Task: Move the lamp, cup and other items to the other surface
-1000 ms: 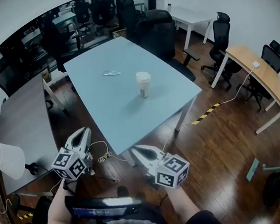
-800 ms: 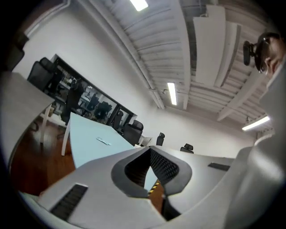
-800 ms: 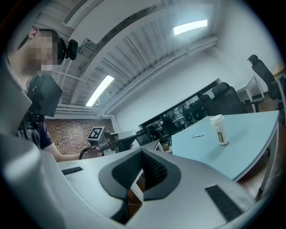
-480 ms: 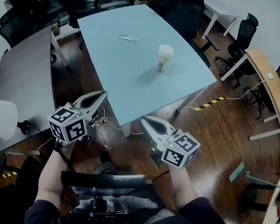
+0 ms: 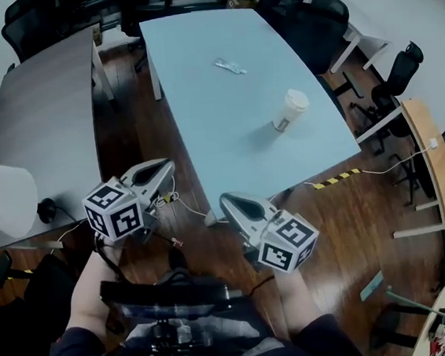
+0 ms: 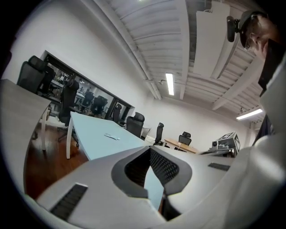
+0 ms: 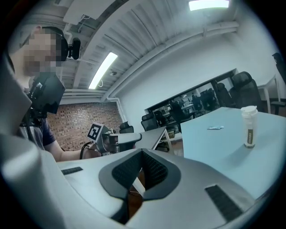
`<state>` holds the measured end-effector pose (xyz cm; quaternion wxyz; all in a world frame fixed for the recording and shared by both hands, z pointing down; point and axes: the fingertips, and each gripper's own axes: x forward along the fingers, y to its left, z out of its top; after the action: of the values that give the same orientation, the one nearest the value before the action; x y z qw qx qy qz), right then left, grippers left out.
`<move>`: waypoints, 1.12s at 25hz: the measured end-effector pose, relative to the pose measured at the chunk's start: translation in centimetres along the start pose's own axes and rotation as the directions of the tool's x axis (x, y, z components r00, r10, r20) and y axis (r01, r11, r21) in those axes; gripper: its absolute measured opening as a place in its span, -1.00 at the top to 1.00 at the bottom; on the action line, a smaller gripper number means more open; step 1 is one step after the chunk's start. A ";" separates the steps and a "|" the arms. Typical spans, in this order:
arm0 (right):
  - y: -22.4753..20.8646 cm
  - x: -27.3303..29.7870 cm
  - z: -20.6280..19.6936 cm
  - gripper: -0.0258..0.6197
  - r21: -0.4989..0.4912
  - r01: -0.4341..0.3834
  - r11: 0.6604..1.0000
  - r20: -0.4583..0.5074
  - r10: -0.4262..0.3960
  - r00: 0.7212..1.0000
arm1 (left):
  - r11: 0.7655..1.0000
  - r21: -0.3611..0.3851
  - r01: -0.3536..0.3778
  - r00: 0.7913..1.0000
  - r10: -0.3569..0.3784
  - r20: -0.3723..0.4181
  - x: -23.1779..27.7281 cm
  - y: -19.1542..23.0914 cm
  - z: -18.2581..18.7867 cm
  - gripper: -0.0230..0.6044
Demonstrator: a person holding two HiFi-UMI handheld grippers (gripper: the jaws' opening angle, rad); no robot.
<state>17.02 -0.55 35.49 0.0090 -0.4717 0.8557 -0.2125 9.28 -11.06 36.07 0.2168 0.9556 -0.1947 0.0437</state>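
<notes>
The left gripper (image 5: 164,167) and right gripper (image 5: 228,202) have edged forward, fingers closed and empty. The cup (image 5: 289,109) stands at 1 o'clock on the blue table (image 5: 214,95). The lamp (image 5: 3,200) is at 9 o'clock.

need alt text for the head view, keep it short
Seen from above, the left tongs and right tongs, both shut and empty, are held over wood floor short of a light blue table. On it are a lidded paper cup and a small packet; a white lamp sits on the grey table at left.
</notes>
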 end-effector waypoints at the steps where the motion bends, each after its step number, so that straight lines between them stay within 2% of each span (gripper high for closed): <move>1: 0.1 0.7 0.0 0.95 -0.003 0.003 1.000 -0.002 -0.003 1.000 | 1.000 -0.008 0.005 1.000 -0.005 -0.001 -0.1 0.7 0.0 0.92; 8: -1.7 4.2 1.9 0.95 -0.049 0.026 0.998 0.027 -0.024 0.999 | 1.000 0.016 0.013 1.000 -0.012 -0.026 0.6 3.6 0.8 0.92; 12: -5.1 4.0 2.9 0.95 -0.045 0.045 0.998 0.053 -0.043 0.998 | 0.998 0.058 -0.029 0.999 0.031 -0.032 2.0 4.4 1.5 0.92; 18: -10.7 3.0 5.0 0.95 -0.056 0.047 0.997 0.063 -0.043 0.997 | 0.993 0.068 -0.098 0.995 0.099 -0.016 4.9 4.6 3.1 0.92; 21: -16.3 0.5 5.7 0.95 -0.045 0.112 0.993 0.073 -0.108 0.991 | 0.990 0.053 -0.128 0.991 0.129 -0.021 8.5 3.9 2.7 0.92; 22: -18.5 -0.3 5.6 0.89 -0.040 0.150 0.988 0.075 -0.147 0.986 | 0.991 0.042 -0.131 0.991 0.132 -0.027 9.7 3.7 2.3 0.92; 26: -27.3 -3.1 5.6 0.84 -0.051 0.318 0.947 0.080 -0.313 0.946 | 0.990 0.017 -0.140 0.989 0.140 -0.052 13.7 3.5 1.1 0.92; 27: -29.3 -3.6 5.5 0.73 -0.042 0.346 0.937 0.073 -0.343 0.937 | 0.989 0.010 -0.150 0.987 0.150 -0.055 14.6 3.7 1.0 0.92; 28: -31.2 -4.0 5.4 0.32 -0.024 0.367 0.930 0.059 -0.365 0.929 | 0.987 -0.004 -0.161 0.985 0.161 -0.057 15.3 4.0 0.9 0.91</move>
<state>45.45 -13.68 41.45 -0.0161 -0.6284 0.7558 -0.1832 21.80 -20.16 39.37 0.2219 0.9342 -0.2654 0.0871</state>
